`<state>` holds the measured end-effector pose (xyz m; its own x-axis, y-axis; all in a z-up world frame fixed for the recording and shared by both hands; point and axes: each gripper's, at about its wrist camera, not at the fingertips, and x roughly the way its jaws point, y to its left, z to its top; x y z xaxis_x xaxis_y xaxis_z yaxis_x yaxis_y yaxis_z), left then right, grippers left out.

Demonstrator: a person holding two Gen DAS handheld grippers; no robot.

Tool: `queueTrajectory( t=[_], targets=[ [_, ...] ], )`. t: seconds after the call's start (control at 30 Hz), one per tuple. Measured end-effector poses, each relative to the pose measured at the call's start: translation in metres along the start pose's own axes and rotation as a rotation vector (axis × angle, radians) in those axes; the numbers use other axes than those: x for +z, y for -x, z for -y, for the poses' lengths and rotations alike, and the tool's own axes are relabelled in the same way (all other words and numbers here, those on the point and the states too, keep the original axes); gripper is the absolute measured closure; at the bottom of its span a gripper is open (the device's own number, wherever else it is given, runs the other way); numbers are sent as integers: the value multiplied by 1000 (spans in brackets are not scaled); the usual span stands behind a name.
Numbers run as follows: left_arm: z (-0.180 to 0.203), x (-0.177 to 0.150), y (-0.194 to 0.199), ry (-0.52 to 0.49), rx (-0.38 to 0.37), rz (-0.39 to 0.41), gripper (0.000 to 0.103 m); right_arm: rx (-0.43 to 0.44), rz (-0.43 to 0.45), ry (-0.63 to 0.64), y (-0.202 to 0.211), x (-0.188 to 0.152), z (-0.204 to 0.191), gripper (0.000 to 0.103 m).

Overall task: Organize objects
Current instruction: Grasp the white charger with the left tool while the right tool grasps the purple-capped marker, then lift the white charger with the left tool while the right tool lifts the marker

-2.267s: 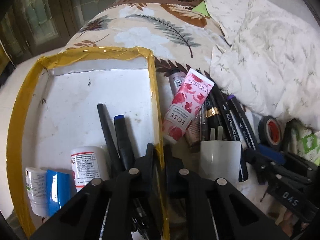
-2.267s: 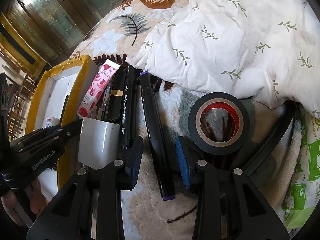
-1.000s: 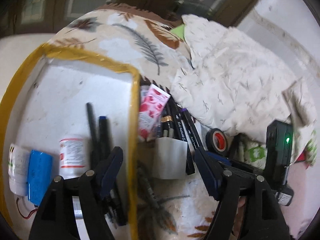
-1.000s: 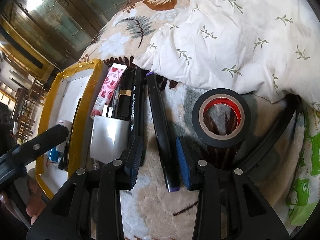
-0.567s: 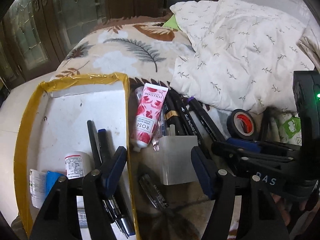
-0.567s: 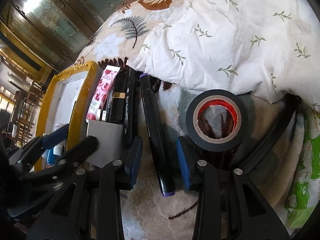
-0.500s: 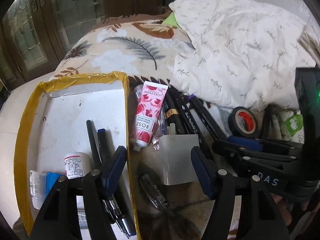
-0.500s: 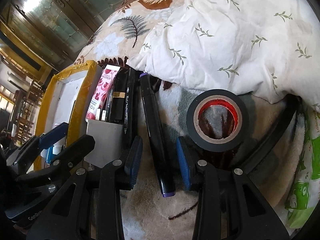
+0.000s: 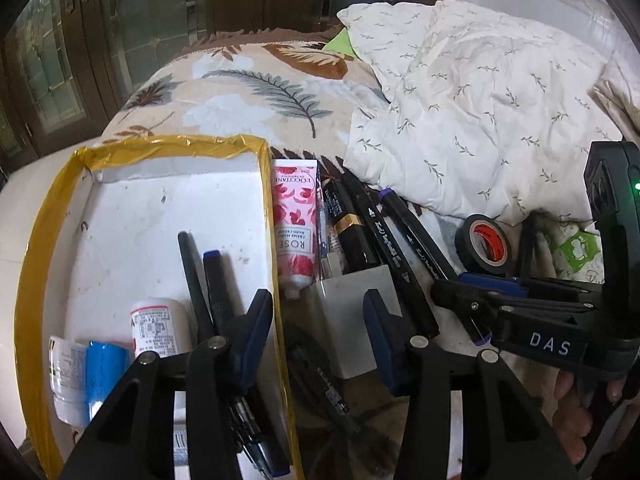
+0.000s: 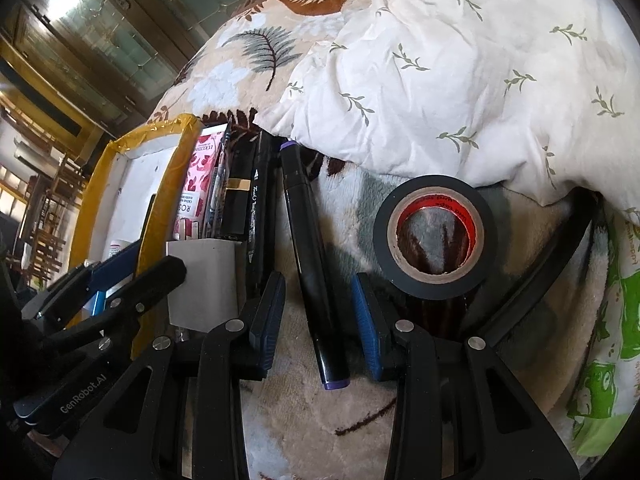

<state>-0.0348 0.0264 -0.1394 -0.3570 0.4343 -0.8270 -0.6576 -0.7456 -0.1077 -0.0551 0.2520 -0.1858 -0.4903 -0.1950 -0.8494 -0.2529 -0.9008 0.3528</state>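
Observation:
My left gripper (image 9: 316,332) hovers over the yellow-taped right rim of a white tray (image 9: 60,208). Its jaws are closing; a dark pen (image 9: 320,380) and a white block (image 9: 352,320) lie between them, untouched by the pads. My right gripper (image 10: 320,320) stands open astride a black purple-capped marker (image 10: 308,240), with gaps on both sides. A pink hand-cream tube (image 9: 295,224), a gold-banded black stick (image 9: 352,228) and black markers (image 9: 392,248) lie beside the tray. A black tape roll (image 10: 436,236) sits just right of my right gripper.
In the tray lie two pens (image 9: 200,276), small white bottles (image 9: 158,328) and a blue item (image 9: 104,368). A white leaf-print quilt (image 9: 480,112) is heaped behind the objects on a floral blanket (image 9: 260,92). A green-printed bag (image 10: 600,380) lies at the right.
The left gripper's jaws have drawn closer together, and its view has rolled level and shifted slightly. The right gripper stays in place over the marker.

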Motion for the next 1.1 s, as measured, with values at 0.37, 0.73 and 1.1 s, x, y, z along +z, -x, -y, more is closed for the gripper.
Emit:
queueTrajectory(
  t=[0.37,0.73,1.1],
  targets=[
    [-8,-15,4,27,-106,-27,33,6,-12,-13,4,-4,2,68],
    [5,8,-21,78,3,-157,29,-5,-16,-35,2,-1,4,69],
    [-39,-7,-7,237,-192,-130,59,-60,7,80,-3,-3,-11,69]
  ],
)
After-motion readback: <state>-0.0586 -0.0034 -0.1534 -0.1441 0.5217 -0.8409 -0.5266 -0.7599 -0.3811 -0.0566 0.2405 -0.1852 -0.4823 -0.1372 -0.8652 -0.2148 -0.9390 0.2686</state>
